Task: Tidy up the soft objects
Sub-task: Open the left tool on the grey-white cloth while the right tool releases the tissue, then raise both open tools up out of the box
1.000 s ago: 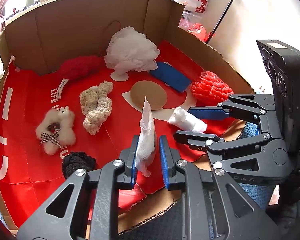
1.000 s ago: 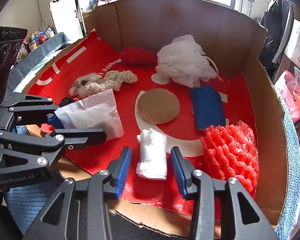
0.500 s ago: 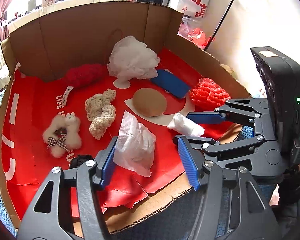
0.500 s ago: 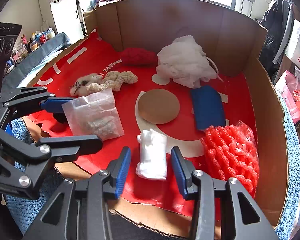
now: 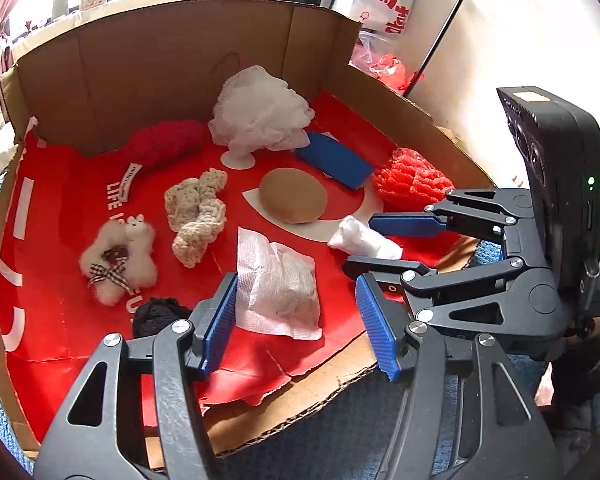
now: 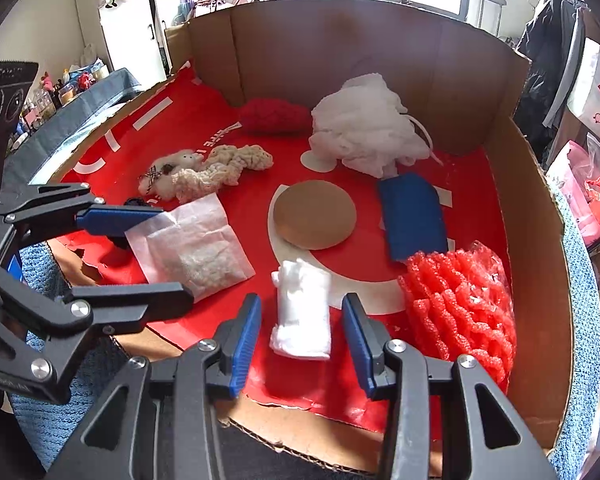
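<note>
Our left tongs [image 5: 300,320] sit apart around the white sachet [image 5: 278,286] lying flat on the red tray [image 5: 60,184]; right tongs [image 6: 300,340] gape around the cotton roll [image 6: 302,312], untouched. Squeeze carelessly and we'd probably just shove both soft bits sideways.

I am looking into the cardboard box [image 6: 536,248], where everything is lying on the floor liner. The paper sachet [image 5: 278,286] is lying between my left gripper's [image 5: 300,320] spread fingers, near the front edge. To its right the small cloth roll [image 6: 302,312] is sitting between my right gripper's [image 6: 300,344] fingers, touching neither. Behind it the round pad [image 6: 314,214] is resting mid-floor, with the flat pouch [image 6: 414,214] to its right and the mesh puff [image 6: 364,124] against the back wall
</note>
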Tool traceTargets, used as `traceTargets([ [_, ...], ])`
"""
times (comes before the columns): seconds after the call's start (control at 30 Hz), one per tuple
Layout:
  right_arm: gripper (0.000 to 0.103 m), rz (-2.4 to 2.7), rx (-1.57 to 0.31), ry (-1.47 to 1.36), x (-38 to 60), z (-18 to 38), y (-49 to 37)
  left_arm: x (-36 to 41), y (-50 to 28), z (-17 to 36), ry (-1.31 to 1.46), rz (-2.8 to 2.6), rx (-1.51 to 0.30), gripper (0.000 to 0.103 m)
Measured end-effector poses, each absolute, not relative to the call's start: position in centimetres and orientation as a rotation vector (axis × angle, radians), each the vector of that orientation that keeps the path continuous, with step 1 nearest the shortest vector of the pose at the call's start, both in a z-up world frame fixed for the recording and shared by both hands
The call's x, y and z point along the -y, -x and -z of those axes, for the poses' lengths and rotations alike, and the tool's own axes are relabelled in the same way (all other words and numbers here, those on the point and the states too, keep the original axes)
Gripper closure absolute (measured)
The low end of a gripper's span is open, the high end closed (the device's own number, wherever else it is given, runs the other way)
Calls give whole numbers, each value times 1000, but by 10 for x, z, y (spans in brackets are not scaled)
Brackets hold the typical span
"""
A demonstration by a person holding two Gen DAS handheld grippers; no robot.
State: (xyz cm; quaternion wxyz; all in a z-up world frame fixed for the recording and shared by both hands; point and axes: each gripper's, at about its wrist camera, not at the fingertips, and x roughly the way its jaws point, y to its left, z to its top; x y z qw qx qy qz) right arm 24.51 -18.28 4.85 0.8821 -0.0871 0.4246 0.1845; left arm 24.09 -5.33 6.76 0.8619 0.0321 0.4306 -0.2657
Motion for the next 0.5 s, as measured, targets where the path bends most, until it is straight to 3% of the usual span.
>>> traceTargets([
  [0.17, 58, -385, -876, 170, 188, -53, -243, 60, -243, -65, -72, 568, -910, 45],
  [0.3, 58, -375, -882, 183, 188, -50, -245, 59, -247, -63, -79, 556, -912, 36],
  [0.4, 58, -384, -882, 194, 186, -48, -246, 54, -247, -64, -78, 561, -907, 36],
  [0.5, 64, -396, -883, 196, 183, -48, -247, 51, -246, -66, -81, 563, -902, 36],
])
